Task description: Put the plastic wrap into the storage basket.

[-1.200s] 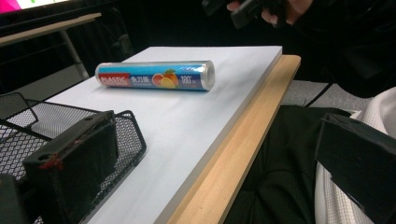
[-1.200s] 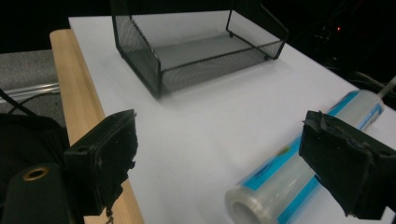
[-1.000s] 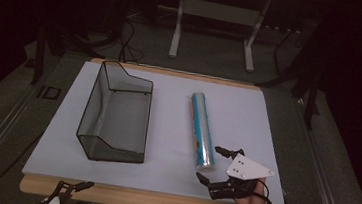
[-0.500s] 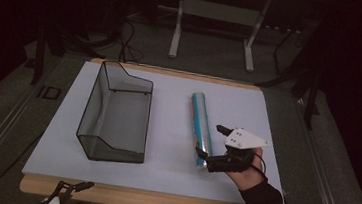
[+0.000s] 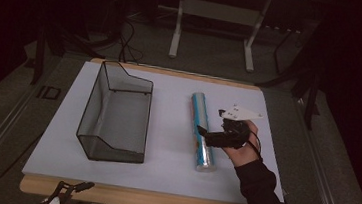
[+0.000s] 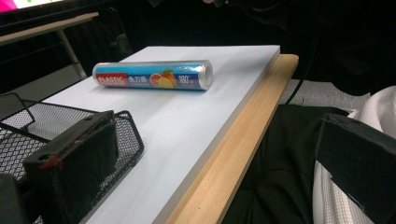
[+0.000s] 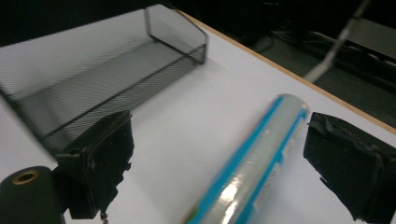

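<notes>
on the white table (image 5: 162, 175), right gripper (image 5: 205, 135) jaws are spreading wide around the blue plastic-wrap roll (image 5: 201, 130); left gripper (image 5: 71, 188) jaws are gaping, empty.

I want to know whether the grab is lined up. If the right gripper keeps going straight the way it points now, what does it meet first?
Most likely the plastic wrap roll: it lies between the right gripper's open jaws. The mesh basket sits farther on, though depth is hard to judge.
</notes>
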